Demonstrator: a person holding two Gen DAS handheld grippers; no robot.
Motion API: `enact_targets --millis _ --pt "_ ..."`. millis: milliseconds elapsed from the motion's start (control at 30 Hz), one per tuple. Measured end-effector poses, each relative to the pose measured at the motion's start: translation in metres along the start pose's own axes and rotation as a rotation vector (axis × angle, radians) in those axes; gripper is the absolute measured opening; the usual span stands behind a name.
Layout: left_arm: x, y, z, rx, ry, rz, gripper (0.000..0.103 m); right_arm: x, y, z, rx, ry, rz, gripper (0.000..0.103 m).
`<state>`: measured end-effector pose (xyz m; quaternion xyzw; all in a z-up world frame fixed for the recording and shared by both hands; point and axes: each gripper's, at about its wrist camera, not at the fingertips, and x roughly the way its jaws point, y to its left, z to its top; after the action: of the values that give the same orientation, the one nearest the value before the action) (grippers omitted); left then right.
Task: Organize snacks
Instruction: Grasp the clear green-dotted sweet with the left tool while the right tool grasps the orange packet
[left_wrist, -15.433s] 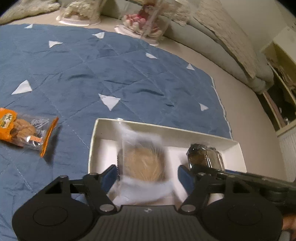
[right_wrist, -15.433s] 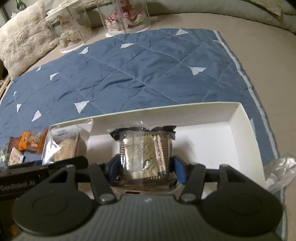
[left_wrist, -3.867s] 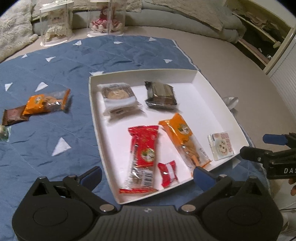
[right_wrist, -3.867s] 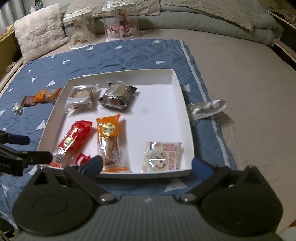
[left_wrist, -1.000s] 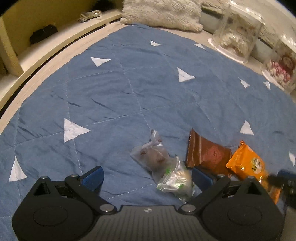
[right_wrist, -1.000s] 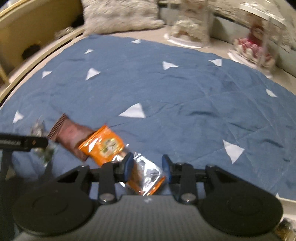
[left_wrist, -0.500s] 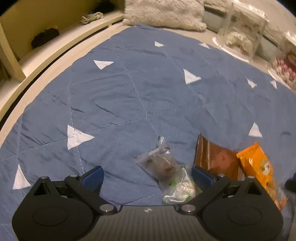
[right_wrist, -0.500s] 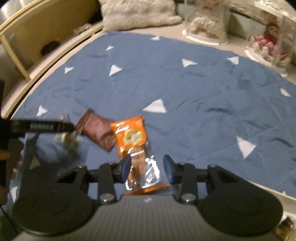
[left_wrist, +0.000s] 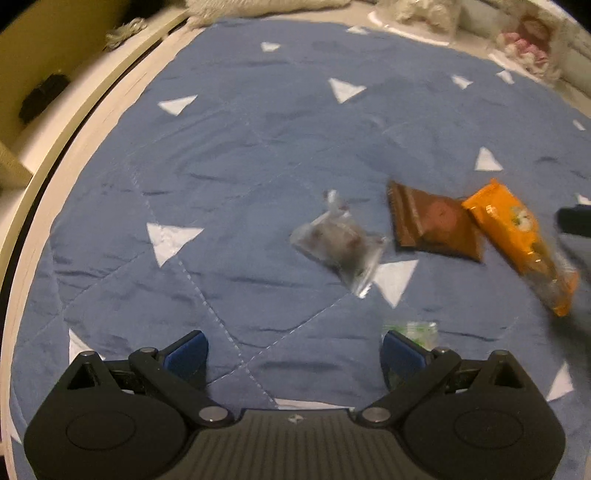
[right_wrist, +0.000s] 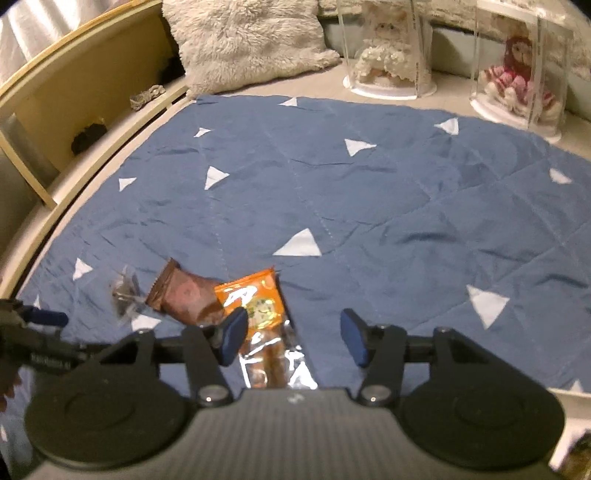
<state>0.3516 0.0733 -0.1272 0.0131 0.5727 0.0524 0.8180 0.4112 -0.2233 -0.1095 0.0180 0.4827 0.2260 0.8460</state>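
On the blue quilt (left_wrist: 258, 147) lie an orange snack packet (left_wrist: 517, 236), a brown packet (left_wrist: 432, 225) and a clear packet (left_wrist: 336, 243) side by side. My left gripper (left_wrist: 293, 350) hangs open just short of them. A small green-and-white packet (left_wrist: 410, 328) lies against its right finger. In the right wrist view my right gripper (right_wrist: 293, 338) has its jaws opening, and the orange packet (right_wrist: 258, 306) lies flat on the quilt between them, untouched by the pads. The brown packet (right_wrist: 184, 295) and clear packet (right_wrist: 123, 291) lie to its left, beside the left gripper (right_wrist: 37, 332).
A fluffy pillow (right_wrist: 247, 40) and two clear display cases with dolls (right_wrist: 391, 55) stand past the quilt's far edge. A wooden shelf (right_wrist: 74, 92) curves along the left. A pale edge (right_wrist: 572, 395) shows at the lower right.
My right gripper's jaws have spread wide from nearly shut over the orange packet. In the left wrist view the packets have slid up and right, and the green-and-white packet now lies by the right finger.
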Motion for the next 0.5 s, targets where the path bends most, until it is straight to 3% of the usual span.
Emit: enact_targets --millis 167,267,500 --pt "-0.012 -0.004 0.002 -0.036 -0.032 -0.153 0.095 0.009 0.01 -0.003 -0.08 0.021 0.006 0.068" --pt "-0.013 -0.015 0.001 -0.029 -0.004 -0.233 0.082 0.018 0.015 -0.006 -0.137 0.061 0.011 0.069" --pt "-0.002 -0.038 -0.004 -0.022 0.033 -0.234 0.061 0.033 0.028 -0.016 -0.227 0.11 -0.042 0.069"
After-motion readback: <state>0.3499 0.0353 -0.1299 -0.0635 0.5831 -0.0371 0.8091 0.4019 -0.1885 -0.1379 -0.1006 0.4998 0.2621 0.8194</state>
